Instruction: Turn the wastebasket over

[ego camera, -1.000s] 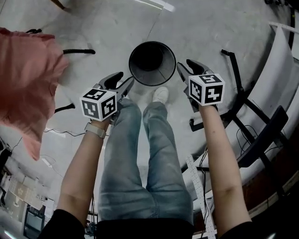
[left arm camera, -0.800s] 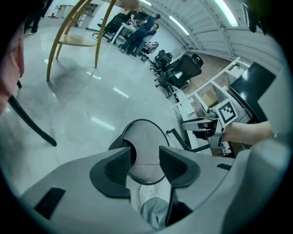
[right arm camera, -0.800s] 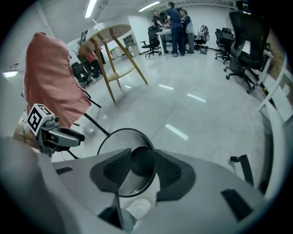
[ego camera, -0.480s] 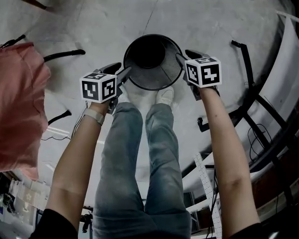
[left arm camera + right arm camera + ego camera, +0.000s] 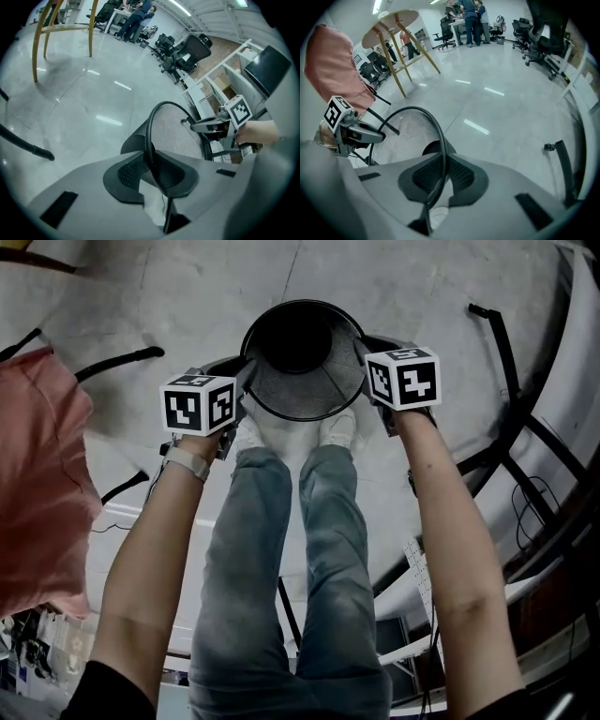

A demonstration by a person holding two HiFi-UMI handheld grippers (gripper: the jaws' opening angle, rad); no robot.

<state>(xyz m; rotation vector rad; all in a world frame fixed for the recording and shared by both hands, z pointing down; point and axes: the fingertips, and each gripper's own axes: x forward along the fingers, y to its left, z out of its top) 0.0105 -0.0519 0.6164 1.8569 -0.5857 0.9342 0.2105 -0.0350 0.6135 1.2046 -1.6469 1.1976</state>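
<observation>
Left tool (image 5: 244, 374) comes at the wastebasket (image 5: 309, 395) from the person's left side, and its own view shows the thin black rim wire running straight down between its two dark pads (image 5: 123, 174), which are closing in on it with the mesh wall just behind. That bite on the very lip makes sense to me: the wire is the only stiff part of a soft mesh bin, so it is the place to take hold. The wastebasket itself stands upright on the pale floor (image 5: 187, 296), mouth up and dark inside, just ahead of the person's white shoes (image 5: 337, 432) (so nothing of the turning has been done yet). Across the opening, the right tool (image 5: 362, 345) meets the rim on the opposite side, and from its own view the wire again passes between the pads (image 5: 459, 176), the jaws closing onto it until hardly any gap is left; the left tool's marker cube shows beyond the mesh there. Two grips set facing each other across the mouth look chosen to give a balanced line about which the bin can be lifted and rolled bottom-up, rather than tipping off one side. Both arms reach steeply down, which suits a thing sitting so low by the feet.
</observation>
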